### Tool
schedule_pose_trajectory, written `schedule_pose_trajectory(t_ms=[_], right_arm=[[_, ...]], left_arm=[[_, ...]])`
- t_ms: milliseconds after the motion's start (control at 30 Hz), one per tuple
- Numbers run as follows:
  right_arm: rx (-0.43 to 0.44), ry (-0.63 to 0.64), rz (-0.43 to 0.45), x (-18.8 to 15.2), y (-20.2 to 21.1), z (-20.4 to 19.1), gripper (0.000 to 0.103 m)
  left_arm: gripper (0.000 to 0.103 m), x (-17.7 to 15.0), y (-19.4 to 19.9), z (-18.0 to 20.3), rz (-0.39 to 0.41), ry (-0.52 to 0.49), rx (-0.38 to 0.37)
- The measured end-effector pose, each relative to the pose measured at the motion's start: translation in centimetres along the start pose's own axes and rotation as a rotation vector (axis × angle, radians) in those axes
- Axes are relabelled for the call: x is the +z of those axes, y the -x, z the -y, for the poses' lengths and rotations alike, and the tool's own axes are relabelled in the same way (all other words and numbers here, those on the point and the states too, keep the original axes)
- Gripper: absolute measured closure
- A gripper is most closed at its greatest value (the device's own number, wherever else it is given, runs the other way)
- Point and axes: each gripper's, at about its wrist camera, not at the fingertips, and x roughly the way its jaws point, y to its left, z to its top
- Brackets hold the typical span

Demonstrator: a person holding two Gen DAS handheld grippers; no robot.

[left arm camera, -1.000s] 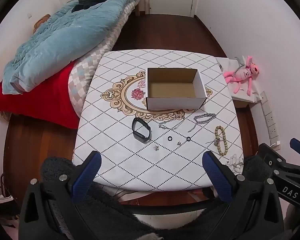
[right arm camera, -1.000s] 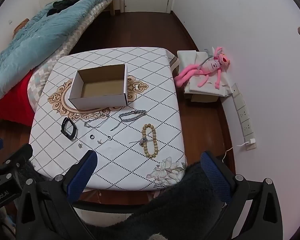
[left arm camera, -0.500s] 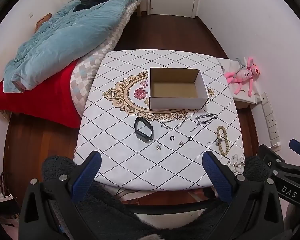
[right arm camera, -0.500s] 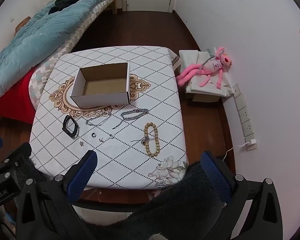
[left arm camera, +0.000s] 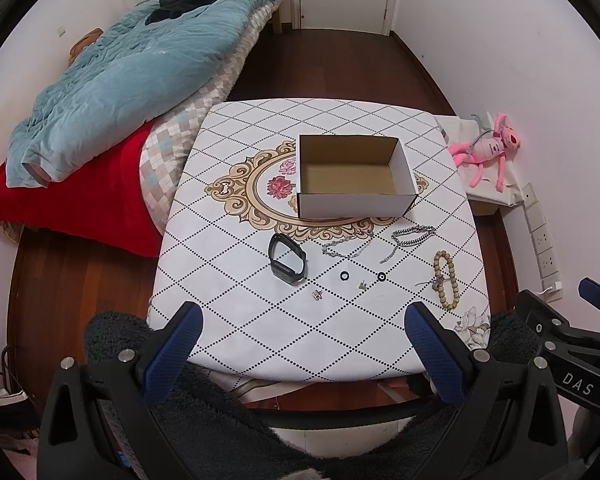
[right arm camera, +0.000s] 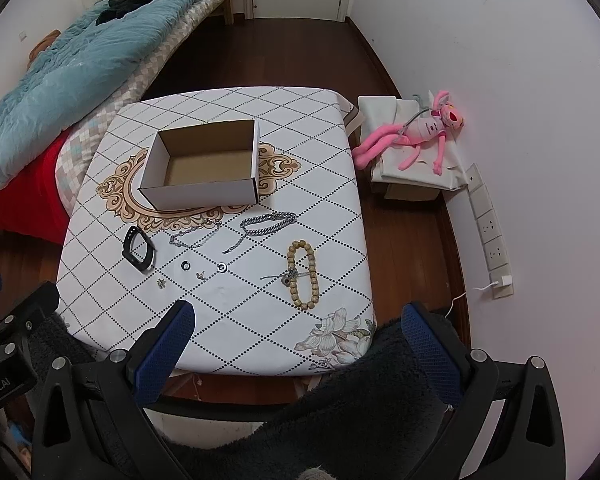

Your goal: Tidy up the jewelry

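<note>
Jewelry laid out on table, nothing picked yet.
Both grippers, left gripper (left arm camera: 300, 332) & right gripper (right arm camera: 296, 328), fingers apart, empty. Bead bracelet (right arm camera: 302, 275) just ahead of right fingers, box (right arm camera: 204, 168) beyond; beads light, stiff-ish, grab across one strand. Chains (right arm camera: 266, 224) limp, slippery.

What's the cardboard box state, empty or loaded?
Empty. The cardboard box stands open-topped, with only bare brown floor showing inside in both views; the beaded bracelet lies on the table outside it.
</note>
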Motion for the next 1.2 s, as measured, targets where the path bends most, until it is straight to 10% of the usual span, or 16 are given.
schedule_pose_trajectory(t_ms=[1200], right_arm=[[0.008,-0.013,0.038,0.6,1.8,0.4,0.0]], left_arm=[[0.0,0.1,0.7,0.9,0.015,-0.003,-0.017]])
